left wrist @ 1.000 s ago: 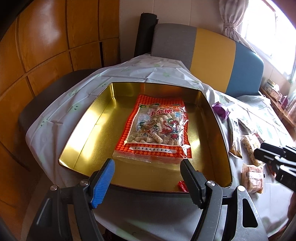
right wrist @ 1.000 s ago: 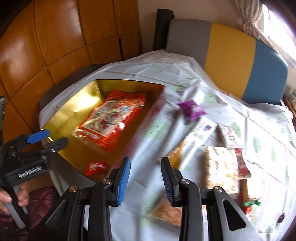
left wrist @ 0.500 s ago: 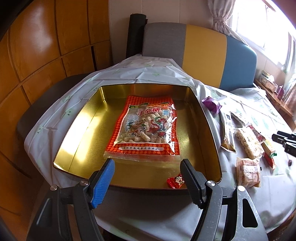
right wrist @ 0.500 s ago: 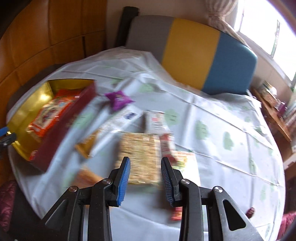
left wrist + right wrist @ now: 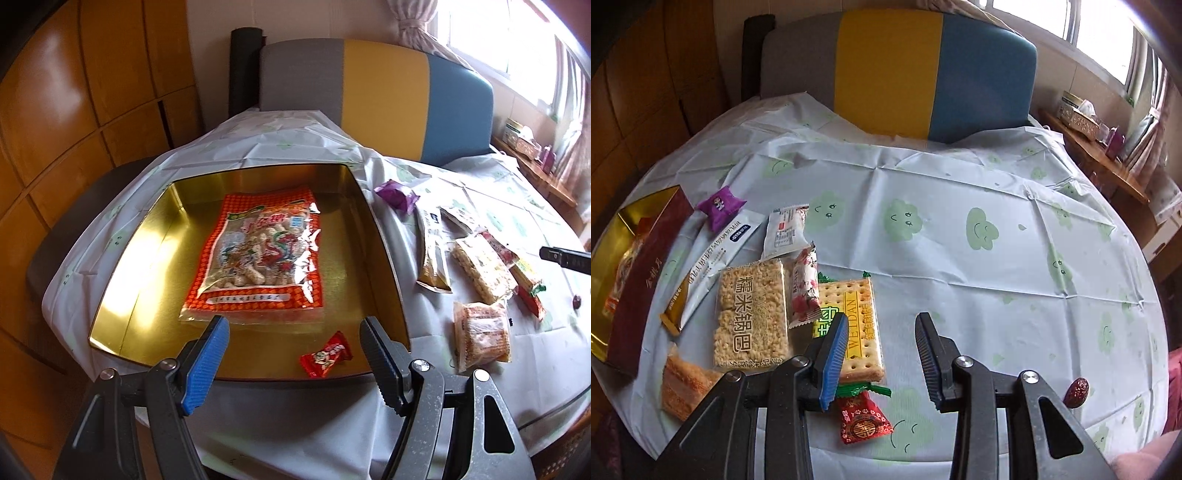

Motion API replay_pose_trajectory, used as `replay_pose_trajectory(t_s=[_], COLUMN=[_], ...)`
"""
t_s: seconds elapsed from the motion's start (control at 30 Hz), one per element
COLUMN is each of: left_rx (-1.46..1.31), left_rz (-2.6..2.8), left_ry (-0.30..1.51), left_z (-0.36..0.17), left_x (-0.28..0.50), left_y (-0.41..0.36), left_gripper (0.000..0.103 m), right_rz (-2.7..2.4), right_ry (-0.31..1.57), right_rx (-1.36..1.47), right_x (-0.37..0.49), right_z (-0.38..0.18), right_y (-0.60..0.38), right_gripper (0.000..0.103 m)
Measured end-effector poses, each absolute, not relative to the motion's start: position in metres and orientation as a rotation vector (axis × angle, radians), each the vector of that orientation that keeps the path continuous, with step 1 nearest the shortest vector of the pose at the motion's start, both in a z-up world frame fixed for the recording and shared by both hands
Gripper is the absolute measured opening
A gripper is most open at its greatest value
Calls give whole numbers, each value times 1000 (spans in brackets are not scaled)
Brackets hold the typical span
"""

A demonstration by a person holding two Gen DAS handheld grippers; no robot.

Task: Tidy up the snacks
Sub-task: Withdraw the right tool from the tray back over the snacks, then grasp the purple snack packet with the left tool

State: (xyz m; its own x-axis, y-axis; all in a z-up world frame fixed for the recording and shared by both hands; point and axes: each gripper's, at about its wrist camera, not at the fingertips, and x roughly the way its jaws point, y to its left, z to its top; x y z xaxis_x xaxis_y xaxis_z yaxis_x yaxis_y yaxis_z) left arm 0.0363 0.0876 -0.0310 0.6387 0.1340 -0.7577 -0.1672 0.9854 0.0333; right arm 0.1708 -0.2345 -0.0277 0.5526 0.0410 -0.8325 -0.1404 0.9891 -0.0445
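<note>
From my left wrist camera, the left gripper (image 5: 293, 332) hangs low at the near edge of the gold tin (image 5: 147, 258), fingers pointing across it toward the far side. Its jaws stand wide apart with nothing between them. Inside the tin I see the large red-and-orange snack bag (image 5: 258, 254) lying flat near the middle, and a small red candy (image 5: 325, 354) at the near right corner, just ahead of my right-hand finger. To the right of the tin, on the cloud-print tablecloth (image 5: 424, 325), lie the loose snacks: a purple wrapper (image 5: 397, 194), a long gold-ended sachet (image 5: 432, 251), a rice cracker pack (image 5: 482, 271) and an orange pastry pack (image 5: 482, 330). The tip of the right gripper (image 5: 565, 256) pokes in from the right edge, held above the cloth; from here I cannot tell how its jaws stand.

From my right wrist camera, the right gripper (image 5: 882, 334) is held above the table, tilted down and facing the striped chair back (image 5: 934, 74). Its jaws are spread and hold nothing. The blue-padded finger overlaps the yellow Weldan cracker pack (image 5: 858, 325) in the frame; whether it touches, I cannot say. Left of that pack lie a pink floral candy (image 5: 803, 291) and the rice cracker pack, with a red wrapped sweet (image 5: 862, 421) below the gripper. The tin sits at the far left edge, its maroon wall facing me. A single red date (image 5: 1076, 391) lies alone at the right.
</note>
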Motion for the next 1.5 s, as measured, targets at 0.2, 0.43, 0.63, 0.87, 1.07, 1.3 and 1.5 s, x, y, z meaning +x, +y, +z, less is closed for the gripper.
replay_pose_trajectory(t_s=[0.2,0.43,0.63,0.87,1.07,1.3,1.5], left_rx=[-7,-54,-65,-134,-248,-298,-289], left_rz=[90,11,-81,-126,-78,13,75], left_ry=[865,917,948,1009,1112,1193,1209], left_z=[-22,-11,0,0,-26,-53,-68], left_x=[49,87,131,201,262,304,323], left_y=[70,56,31,5,-5,-4,-3], left_gripper=[74,73,61,53,53,58,62], right_rz=[119,130,145,158,172,201,226], right_ry=[982,969,949,931,917,916,912], right_rx=[-94,-74,-51,-35,-10,14,25], right_x=[171,171,169,167,165,165,163], right_z=[-27,-23,-16,-10,-5,-2,1], right_y=[-229,-230,-231,-232,-235,-234,-232], right_gripper=[38,39,39,39,39,39,39])
